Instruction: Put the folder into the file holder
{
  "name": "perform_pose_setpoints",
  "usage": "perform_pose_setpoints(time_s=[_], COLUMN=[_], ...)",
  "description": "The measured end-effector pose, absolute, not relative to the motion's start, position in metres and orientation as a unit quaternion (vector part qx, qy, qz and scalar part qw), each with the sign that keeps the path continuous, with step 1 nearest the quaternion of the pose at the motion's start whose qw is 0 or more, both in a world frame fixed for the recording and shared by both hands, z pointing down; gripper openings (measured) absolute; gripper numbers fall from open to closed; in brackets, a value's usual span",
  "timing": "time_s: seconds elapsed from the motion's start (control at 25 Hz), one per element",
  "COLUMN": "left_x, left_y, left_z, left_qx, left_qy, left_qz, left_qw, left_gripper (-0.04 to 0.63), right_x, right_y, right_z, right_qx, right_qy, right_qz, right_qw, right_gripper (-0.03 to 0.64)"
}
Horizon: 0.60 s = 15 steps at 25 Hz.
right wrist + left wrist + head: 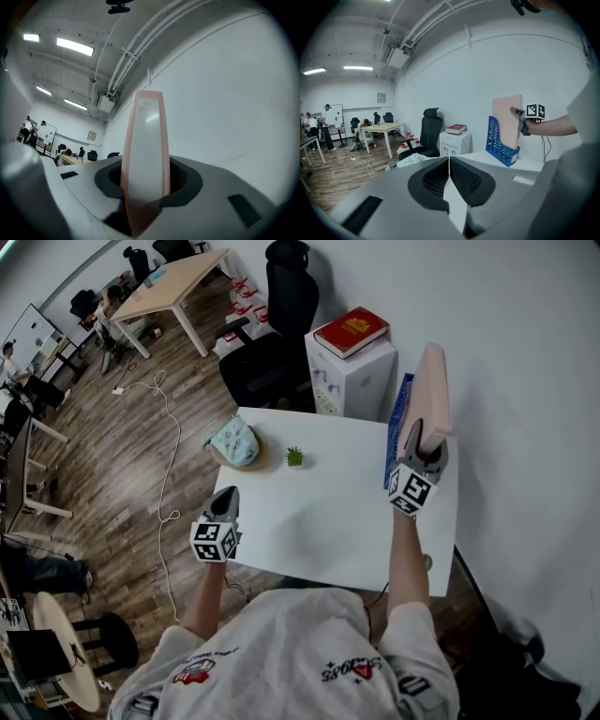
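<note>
A pink folder [427, 395] stands upright over the blue file holder [397, 427] at the right back of the white table [328, 512]. My right gripper [419, 451] is shut on the folder's near edge; in the right gripper view the folder's spine [146, 154] rises straight up between the jaws. From the left gripper view, the folder [506, 119] sits in the blue holder [500, 144] with the right gripper [520, 117] on it. My left gripper [225, 502] hangs over the table's left front edge, jaws shut [449, 164] and holding nothing.
A small green plant [294, 457] and a round mat with a light-blue cloth bundle [234, 443] lie at the table's back left. Behind the table stand a white cabinet with a red book [351, 331] and a black office chair [272, 334]. The white wall runs along the right.
</note>
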<state>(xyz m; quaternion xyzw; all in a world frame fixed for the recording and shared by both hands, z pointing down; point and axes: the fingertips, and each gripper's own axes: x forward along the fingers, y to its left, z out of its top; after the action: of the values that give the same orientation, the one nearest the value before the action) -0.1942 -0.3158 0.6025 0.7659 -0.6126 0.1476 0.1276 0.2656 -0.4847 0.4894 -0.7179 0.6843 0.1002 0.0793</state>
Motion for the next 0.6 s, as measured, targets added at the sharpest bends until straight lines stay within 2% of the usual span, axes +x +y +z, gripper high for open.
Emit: perform_pose_setpoints(time_s=[0.6], left_x=[-0.199], left_y=[-0.313], left_z=[0.614], left_qx=[0.763], left_qy=[-0.613], left_qz=[0.152], left_qw=[0.137], left_gripper=[0.011], right_x=[0.270], right_y=[-0.485], right_z=[0.606], right_qx=[-0.714], right_qy=[0.699], right_qz=[-0.012], right_qw=[-0.026], right_gripper=[0.172])
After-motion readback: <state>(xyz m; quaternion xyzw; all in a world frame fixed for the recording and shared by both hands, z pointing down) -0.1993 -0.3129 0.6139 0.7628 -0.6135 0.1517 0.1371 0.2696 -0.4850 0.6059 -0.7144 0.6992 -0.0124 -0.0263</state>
